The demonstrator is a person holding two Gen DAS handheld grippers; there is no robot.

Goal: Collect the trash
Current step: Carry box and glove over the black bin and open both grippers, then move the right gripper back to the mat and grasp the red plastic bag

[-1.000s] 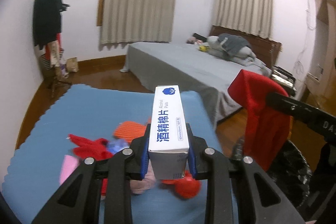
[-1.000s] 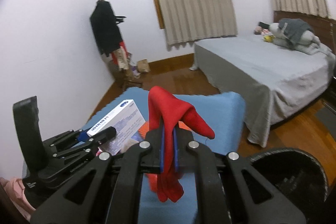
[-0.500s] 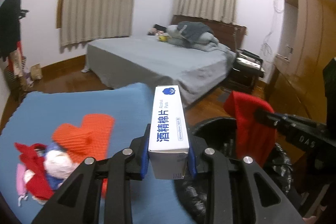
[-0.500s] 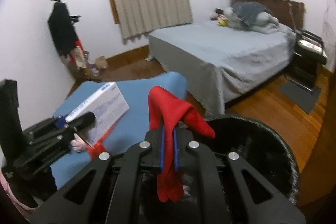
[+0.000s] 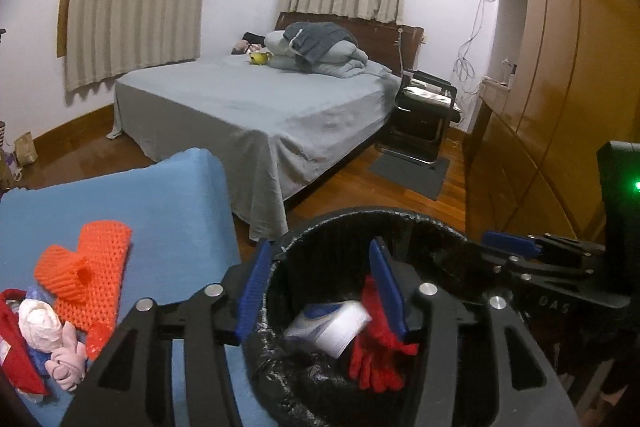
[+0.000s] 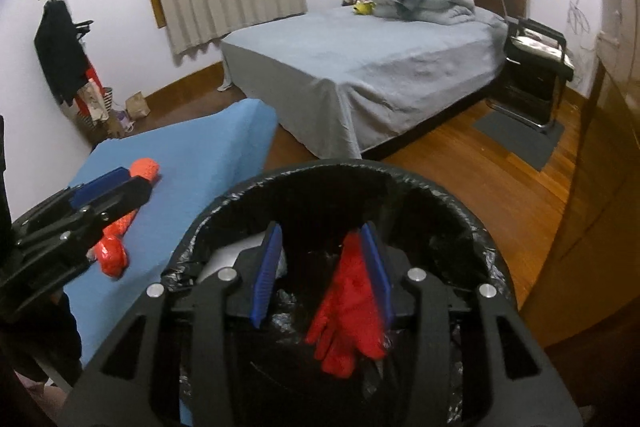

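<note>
Both grippers hang over a black bin lined with a black bag, and the jaws of both are opening. My left gripper has nothing between its blue pads; the white alcohol-pad box lies below it inside the bin. The red glove dangles against the right pad of my right gripper, and the pads do not press on it. In the left wrist view the red glove shows in the bin and the right gripper reaches in from the right. The bin fills the right wrist view, with the left gripper at its left.
A blue-covered table left of the bin carries an orange knit piece, a white wad, and red and pink scraps. A grey bed stands behind. A wooden wardrobe lines the right, and a coat rack stands far left.
Both grippers swung from the blue table to over the bin. The left one let go of the white box, now in the bin. The right one's jaws parted and the red glove slips down.
</note>
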